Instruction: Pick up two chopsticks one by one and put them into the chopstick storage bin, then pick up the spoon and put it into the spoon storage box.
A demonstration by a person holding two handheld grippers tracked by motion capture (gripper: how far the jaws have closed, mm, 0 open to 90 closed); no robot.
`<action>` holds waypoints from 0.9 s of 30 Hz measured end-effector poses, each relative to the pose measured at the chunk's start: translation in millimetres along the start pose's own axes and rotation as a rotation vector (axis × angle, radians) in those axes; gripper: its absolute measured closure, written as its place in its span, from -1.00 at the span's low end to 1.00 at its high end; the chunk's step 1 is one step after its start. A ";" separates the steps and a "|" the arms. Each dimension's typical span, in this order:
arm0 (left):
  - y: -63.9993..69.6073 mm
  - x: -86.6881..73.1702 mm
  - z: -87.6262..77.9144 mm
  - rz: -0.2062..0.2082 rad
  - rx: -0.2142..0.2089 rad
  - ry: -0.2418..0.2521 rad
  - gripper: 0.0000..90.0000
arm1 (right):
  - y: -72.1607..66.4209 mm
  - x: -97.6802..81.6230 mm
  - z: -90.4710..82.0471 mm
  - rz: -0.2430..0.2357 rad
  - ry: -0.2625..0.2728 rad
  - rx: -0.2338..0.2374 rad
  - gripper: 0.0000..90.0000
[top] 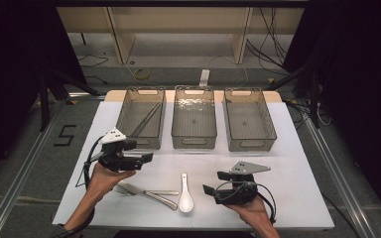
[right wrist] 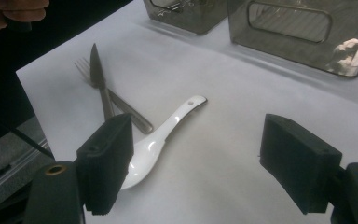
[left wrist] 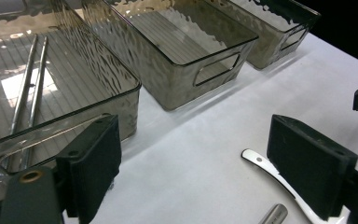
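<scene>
1. The right hand-held gripper [top: 211, 182] hovers over the near right of the tabletop [top: 297, 198], jaws spread apart and holding nothing.
2. The spoon [top: 185, 194] lies just to that gripper's left, nearer to it than to the left hand-held gripper [top: 149, 157]. Its long axis runs near to far, bowl toward the person, handle toward the bins.
3. The right gripper view shows the spoon [right wrist: 158, 140] slanting between the jaws, bowl partly behind the left jaw, so a turn of the wrist looks needed to close across the handle.
4. The knife [top: 151, 195] and fork [top: 144, 190] lie crossed left of the spoon, below the left gripper, which is also released and empty.
5. The left gripper view shows the chopsticks [left wrist: 28, 93] inside the left bin [left wrist: 121, 88]; the middle bin [top: 194, 119] and right bin [top: 249, 121] look empty.
</scene>
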State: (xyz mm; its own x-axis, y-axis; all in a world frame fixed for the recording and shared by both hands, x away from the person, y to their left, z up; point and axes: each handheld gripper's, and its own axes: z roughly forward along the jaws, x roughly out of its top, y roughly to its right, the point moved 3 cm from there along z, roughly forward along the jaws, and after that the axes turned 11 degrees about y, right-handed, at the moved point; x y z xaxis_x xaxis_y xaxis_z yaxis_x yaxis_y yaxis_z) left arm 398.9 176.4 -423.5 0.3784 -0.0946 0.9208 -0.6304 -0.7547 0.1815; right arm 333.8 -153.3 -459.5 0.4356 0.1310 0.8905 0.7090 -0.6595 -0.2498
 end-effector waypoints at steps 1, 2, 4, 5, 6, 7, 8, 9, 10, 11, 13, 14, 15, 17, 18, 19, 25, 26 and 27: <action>0.7 -0.4 -0.7 0.006 0.001 0.001 -0.61 | -1.0 0.0 1.5 -0.002 -0.006 0.003 -0.41; 1.7 -1.0 -1.3 0.000 0.001 0.008 -0.61 | -1.8 0.2 3.1 -0.005 -0.010 0.006 -0.41; 3.9 -2.3 -2.8 0.001 0.001 0.016 -0.61 | -3.2 0.6 6.0 -0.010 -0.013 0.009 -0.41; 4.8 -3.0 -3.4 0.006 -0.001 0.015 -0.61 | -4.0 0.9 7.2 -0.010 -0.018 0.009 -0.41; 5.6 -3.7 -3.5 0.007 -0.002 0.016 -0.61 | -4.5 1.1 8.4 -0.011 -0.022 0.012 -0.41; 6.2 -4.4 -3.7 0.007 -0.002 0.017 -0.61 | -5.5 1.4 9.9 -0.004 -0.025 0.008 -0.41; 6.8 -5.3 -3.9 0.005 -0.005 0.016 -0.61 | -5.5 1.5 11.7 -0.009 -0.026 0.011 -0.41; 7.4 -6.1 -4.0 0.004 -0.007 0.016 -0.61 | -6.1 1.8 13.2 -0.005 -0.031 0.009 -0.41; 7.9 -6.9 -4.3 0.009 -0.007 0.016 -0.61 | -6.5 2.1 14.4 -0.003 -0.038 0.008 -0.41; 8.3 -7.5 -4.6 0.013 -0.004 0.017 -0.62 | -6.8 2.6 15.8 -0.003 -0.041 0.008 -0.41; 8.3 -8.3 -5.6 0.011 -0.003 0.023 -0.61 | -7.5 3.5 18.7 -0.003 -0.047 0.009 -0.41; 8.2 -8.7 -6.3 0.009 0.000 0.028 -0.62 | -7.8 3.8 20.2 -0.002 -0.051 0.007 -0.41; 8.3 -9.1 -6.8 0.009 0.005 0.034 -0.62 | -7.8 4.1 21.9 -0.006 -0.052 0.008 -0.41; 8.4 -9.8 -8.2 0.005 0.009 0.038 -0.61 | -8.5 4.1 24.8 -0.001 -0.062 0.004 -0.41; 8.6 -10.3 -8.9 0.004 0.009 0.038 -0.61 | -8.6 3.9 26.1 -0.003 -0.067 0.005 -0.41; 9.1 -10.8 -9.3 0.002 0.007 0.039 -0.61 | -8.8 3.9 27.5 -0.002 -0.071 0.005 -0.41; 11.7 -12.3 -11.8 0.009 0.009 0.046 -0.61 | -11.4 3.9 34.9 0.002 -0.090 0.006 -0.41; 11.9 -12.4 -12.2 0.007 0.010 0.049 -0.61 | -12.0 3.8 36.3 0.000 -0.094 0.010 -0.41; 11.9 -12.4 -12.7 0.008 0.012 0.049 -0.61 | -12.8 3.7 37.8 -0.002 -0.097 0.010 -0.41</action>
State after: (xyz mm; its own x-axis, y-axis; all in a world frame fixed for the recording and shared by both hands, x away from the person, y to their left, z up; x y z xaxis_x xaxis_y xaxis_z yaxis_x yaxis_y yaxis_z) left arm 378.0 176.8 -428.3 0.3395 -0.0688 0.9381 -0.6250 -0.7618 0.1703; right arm 347.2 -116.3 -467.4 0.4854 0.2036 0.8503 0.7152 -0.6518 -0.2522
